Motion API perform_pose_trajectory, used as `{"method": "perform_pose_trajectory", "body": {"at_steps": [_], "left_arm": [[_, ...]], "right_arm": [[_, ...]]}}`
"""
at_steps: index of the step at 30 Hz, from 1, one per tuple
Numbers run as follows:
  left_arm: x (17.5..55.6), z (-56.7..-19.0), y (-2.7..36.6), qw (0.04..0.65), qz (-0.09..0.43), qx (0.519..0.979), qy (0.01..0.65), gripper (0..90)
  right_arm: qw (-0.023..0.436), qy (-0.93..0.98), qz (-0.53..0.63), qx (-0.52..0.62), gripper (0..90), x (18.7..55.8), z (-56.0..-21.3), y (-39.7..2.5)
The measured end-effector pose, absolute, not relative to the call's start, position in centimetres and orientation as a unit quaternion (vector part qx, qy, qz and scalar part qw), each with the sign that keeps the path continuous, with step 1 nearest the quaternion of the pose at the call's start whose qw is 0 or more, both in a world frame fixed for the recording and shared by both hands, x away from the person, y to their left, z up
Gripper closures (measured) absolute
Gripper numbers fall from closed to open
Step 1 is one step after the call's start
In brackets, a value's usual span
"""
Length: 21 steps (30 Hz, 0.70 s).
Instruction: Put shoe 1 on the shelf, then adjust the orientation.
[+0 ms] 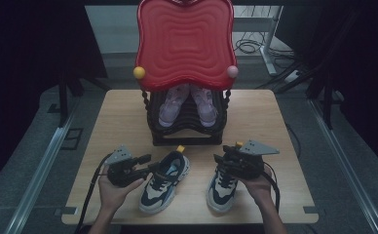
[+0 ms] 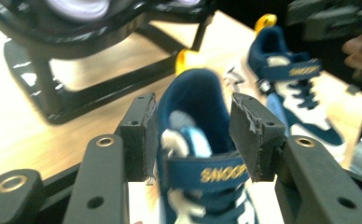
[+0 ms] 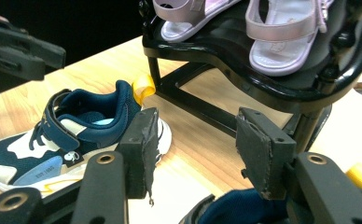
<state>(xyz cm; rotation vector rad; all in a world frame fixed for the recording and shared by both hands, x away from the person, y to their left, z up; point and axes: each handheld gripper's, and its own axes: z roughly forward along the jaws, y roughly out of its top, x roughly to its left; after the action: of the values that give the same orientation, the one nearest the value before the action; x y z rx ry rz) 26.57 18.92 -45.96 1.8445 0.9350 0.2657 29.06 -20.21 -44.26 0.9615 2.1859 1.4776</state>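
A light wooden bench (image 1: 114, 122) with rounded corners stands in a dim room. Around the bench the floor (image 1: 21, 195) is grey, and a pale metal rail (image 1: 41, 170) runs along the floor on each side of it. Beyond the bench's far edge, dark curtains (image 1: 31, 44) hang to both sides; between them stands a white frame (image 1: 272, 34) with black cables (image 1: 248, 46) coiled beside it.
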Motion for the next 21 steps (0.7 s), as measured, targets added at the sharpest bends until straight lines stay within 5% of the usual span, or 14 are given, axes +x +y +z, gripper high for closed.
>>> {"method": "perform_pose_trajectory", "body": {"at_steps": [12, 21], "left_arm": [[25.3, -46.9, 19.3, 0.480, 0.072, 0.785, 0.384, 58.8], [24.8, -46.8, 18.8, 0.479, 0.055, 0.799, 0.360, 78.8]], "right_arm": [[0.181, 0.772, 0.510, 0.334, 49.2, 28.1, -44.8, -20.7], [0.189, 0.775, 0.505, 0.329, 49.0, 27.8, -44.7, -20.5]]}}
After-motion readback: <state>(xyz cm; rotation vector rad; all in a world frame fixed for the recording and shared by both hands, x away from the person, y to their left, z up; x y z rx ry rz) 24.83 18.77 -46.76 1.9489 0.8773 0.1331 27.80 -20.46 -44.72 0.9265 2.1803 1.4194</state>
